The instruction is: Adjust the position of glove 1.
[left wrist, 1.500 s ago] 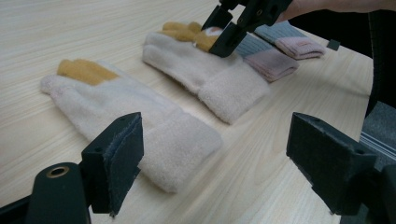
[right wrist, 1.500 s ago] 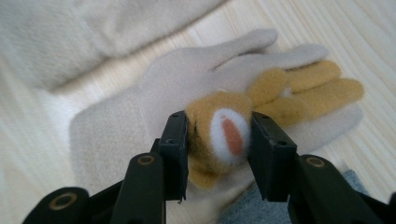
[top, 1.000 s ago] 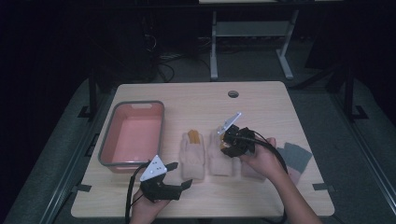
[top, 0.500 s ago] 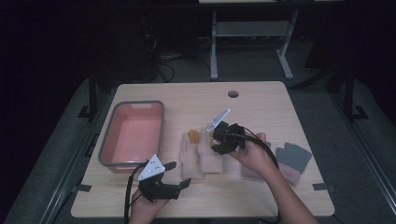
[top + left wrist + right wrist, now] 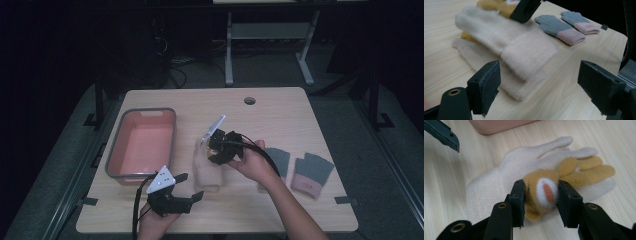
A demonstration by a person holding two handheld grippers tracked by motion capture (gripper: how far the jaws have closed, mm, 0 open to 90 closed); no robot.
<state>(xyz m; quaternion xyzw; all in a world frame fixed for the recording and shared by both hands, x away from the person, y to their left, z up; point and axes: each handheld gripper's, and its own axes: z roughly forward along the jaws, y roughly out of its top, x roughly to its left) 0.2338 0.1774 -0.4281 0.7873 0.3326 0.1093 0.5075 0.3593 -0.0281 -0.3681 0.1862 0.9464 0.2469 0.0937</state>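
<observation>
Since a second ago the right gripper [image 5: 214, 148] has been carried leftward with the mustard glove [image 5: 209, 146], from beside the cream glove to above it; the left gripper [image 5: 186, 187] has stayed parked at the near table edge. High view: the right-hand jaws are seen over the finger end of the cream glove [image 5: 207, 172], which lies flat on the table [image 5: 280, 107] just right of the pink bin [image 5: 142, 145]; a grey-and-pink glove pair [image 5: 300, 170] lies apart to the right. Left gripper view: its jaws are spread wide, nothing between them, aimed at the cuff of the cream glove [image 5: 524, 51]; the grey-and-pink pair [image 5: 569, 25] is seen beyond. Right gripper view: the jaws are clenched on the bunched mustard glove [image 5: 544, 191], pinched at its white-and-orange patch, its fingers draped over the cream glove [image 5: 524, 162] beneath. Judgement: glove pairing or stacking is in hand. For a good result, the mustard glove should be lowered so its fingers line up with the cream ones, laid flat before release, and the bunching smoothed out; the cream glove could be pinned at the cuff by the left gripper to prevent dragging.
</observation>
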